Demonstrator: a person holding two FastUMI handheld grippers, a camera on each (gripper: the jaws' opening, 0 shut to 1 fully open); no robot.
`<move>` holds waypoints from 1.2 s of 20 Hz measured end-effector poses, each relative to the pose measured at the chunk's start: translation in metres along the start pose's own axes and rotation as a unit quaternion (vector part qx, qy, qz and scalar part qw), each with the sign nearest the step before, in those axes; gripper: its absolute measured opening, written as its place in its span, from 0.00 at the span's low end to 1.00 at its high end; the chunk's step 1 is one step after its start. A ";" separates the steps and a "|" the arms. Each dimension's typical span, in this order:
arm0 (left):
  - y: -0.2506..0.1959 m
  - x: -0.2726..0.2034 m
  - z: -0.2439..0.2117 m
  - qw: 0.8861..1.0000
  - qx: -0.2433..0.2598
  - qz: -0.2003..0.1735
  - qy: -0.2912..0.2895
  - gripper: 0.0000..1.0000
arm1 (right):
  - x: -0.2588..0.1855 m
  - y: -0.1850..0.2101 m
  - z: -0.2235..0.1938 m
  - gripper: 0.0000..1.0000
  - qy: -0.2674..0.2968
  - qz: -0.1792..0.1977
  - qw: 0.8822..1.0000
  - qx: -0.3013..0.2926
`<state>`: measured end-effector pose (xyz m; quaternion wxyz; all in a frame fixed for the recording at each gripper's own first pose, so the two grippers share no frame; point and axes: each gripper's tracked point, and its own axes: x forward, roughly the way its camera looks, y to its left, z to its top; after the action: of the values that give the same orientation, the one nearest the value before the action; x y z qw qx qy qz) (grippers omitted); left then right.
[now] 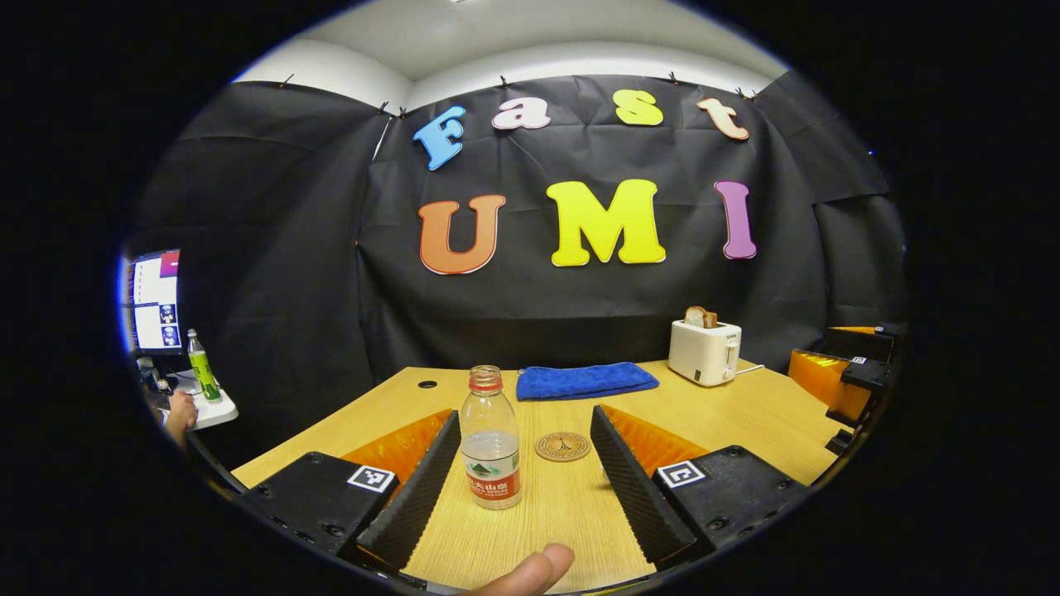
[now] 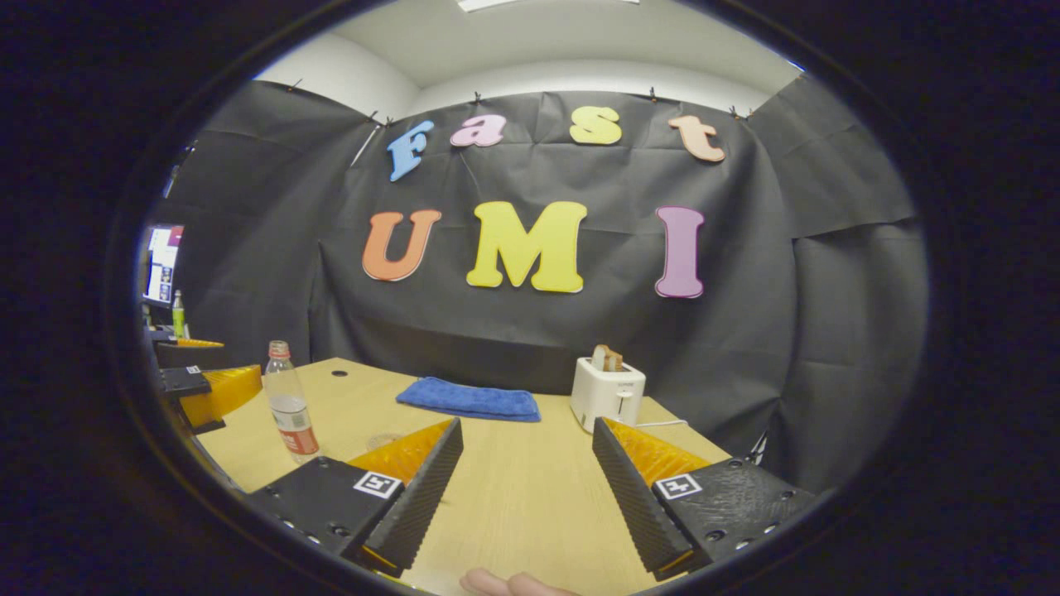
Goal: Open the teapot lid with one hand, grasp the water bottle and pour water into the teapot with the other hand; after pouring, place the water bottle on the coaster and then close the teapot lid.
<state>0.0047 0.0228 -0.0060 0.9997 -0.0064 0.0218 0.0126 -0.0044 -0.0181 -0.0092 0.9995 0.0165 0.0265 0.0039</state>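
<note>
Standing upright: one water bottle [image 1: 490, 443], one coaster [image 1: 562, 446] beside.

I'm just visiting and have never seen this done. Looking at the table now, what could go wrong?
1. The water bottle has no cap and holds water; the left hand-held gripper stands open around it, so a nudge from a finger could tip and spill it.
2. The coaster is small and lies close beside the bottle, so setting the bottle down off-centre seems possible.
</note>
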 end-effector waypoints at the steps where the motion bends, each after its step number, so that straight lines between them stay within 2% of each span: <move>1: 0.003 0.001 0.001 1.000 -0.005 0.003 0.002 0.99 | 0.002 0.001 -0.003 0.95 0.003 0.001 1.000 -0.001; 4: 0.013 0.003 0.000 1.000 -0.021 0.012 0.006 0.99 | 0.005 0.005 -0.011 0.97 0.013 0.004 1.000 -0.003; 12: 0.021 0.004 -0.001 0.999 -0.028 0.017 0.008 0.99 | 0.018 0.022 -0.023 0.95 0.021 0.022 0.999 0.007; 17: 0.026 0.008 -0.001 0.999 -0.029 0.017 0.007 0.99 | 0.046 0.053 -0.044 0.95 0.017 0.040 0.999 0.015; 19: 0.030 0.011 -0.003 0.999 -0.029 0.019 0.008 0.99 | 0.063 0.075 -0.059 0.98 0.027 0.061 0.998 0.022; 23: 0.044 0.016 -0.006 0.999 -0.037 0.035 0.010 0.99 | 0.089 0.106 -0.077 0.93 0.041 0.094 0.994 0.047; 24: 0.046 0.017 -0.005 0.999 -0.038 0.036 0.010 0.99 | 0.095 0.109 -0.079 0.98 0.044 0.095 0.993 0.051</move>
<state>0.0201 0.0695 -0.0123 0.9973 -0.0441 0.0315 0.0492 0.0855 0.0945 -0.0894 0.9904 0.0694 0.0689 0.0981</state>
